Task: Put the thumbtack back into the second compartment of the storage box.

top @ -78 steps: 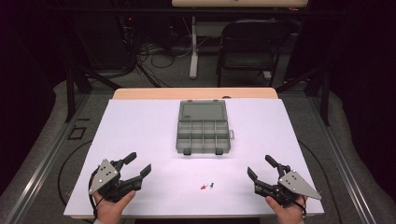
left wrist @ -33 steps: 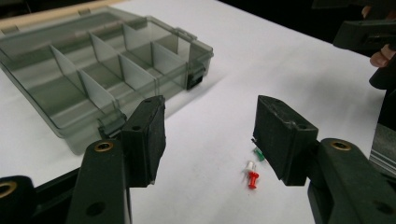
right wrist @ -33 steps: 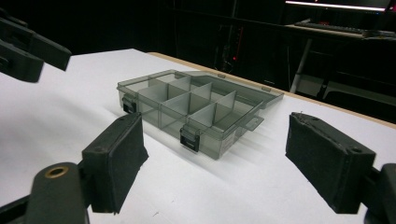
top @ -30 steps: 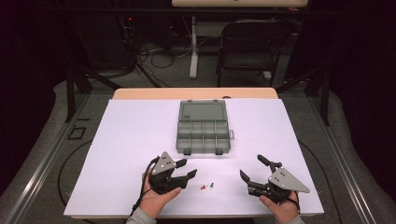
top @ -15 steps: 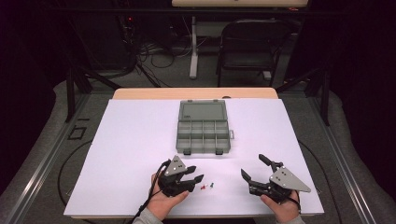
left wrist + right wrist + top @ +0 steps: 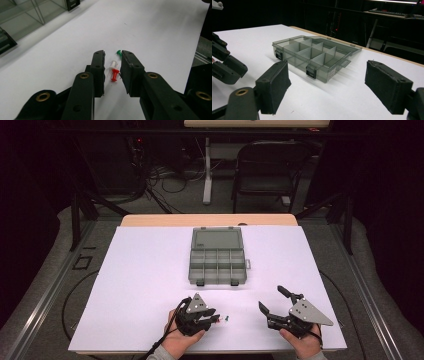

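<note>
Just in front of the grey compartmented plastic organiser box [image 6: 217, 256], the left gripper [image 6: 112, 65] had been closing around a small red push pin [image 6: 114, 74] (white and green ones [image 6: 119, 52] lay beside it), pads not yet touching. Pickup was under way; finishing the squeeze came next. The right gripper [image 6: 272, 301] waited open.

- My left gripper [image 6: 212, 318]: black frame, grey three-cornered plate on top with small dark screw holes, black cable trailing off toward me.
- Its jaws up close in the left gripper view [image 6: 112, 72]: matte black link arms, brass-ringed pivot holes, flat black rectangular pads.
- My right gripper [image 6: 272, 301]: same black build, grey triangular plate.
- Its pads [image 6: 274, 85]: thick, blocky, rough-edged black; one brass-ringed pivot.
- Grey sleeve cuffs at my wrists.
</note>
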Available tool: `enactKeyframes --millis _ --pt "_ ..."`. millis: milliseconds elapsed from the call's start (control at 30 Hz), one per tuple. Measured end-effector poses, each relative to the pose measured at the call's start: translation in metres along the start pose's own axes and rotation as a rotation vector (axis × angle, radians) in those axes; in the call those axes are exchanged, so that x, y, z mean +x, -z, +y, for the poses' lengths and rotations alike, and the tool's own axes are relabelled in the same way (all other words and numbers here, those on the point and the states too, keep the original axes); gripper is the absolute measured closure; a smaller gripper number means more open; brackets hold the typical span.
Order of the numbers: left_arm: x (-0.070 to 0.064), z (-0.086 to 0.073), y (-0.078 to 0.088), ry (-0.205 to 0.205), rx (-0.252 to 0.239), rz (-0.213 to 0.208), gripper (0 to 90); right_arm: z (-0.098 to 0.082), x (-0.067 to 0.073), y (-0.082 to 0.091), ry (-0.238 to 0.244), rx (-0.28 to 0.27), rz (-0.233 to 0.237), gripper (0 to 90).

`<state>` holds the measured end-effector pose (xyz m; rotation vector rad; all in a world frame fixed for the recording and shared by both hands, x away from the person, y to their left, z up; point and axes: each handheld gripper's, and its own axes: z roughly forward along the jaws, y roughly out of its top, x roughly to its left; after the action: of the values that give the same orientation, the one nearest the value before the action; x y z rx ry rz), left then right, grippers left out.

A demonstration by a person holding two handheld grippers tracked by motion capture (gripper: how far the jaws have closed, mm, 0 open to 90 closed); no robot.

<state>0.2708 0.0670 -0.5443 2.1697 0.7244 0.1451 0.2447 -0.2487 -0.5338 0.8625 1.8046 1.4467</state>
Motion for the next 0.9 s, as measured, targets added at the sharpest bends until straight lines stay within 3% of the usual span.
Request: enactKeyframes --millis 400,900 --pt "-0.002 -0.002 -0.009 -0.005 0.039 -0.022 79.1 0.000 0.000 0.000 0.000 0.000 0.000 19.1" --pt "0.000 -0.006 -0.016 0.005 0.073 -0.020 81.1 0.000 -0.001 0.002 -0.005 -0.002 -0.001 19.4"
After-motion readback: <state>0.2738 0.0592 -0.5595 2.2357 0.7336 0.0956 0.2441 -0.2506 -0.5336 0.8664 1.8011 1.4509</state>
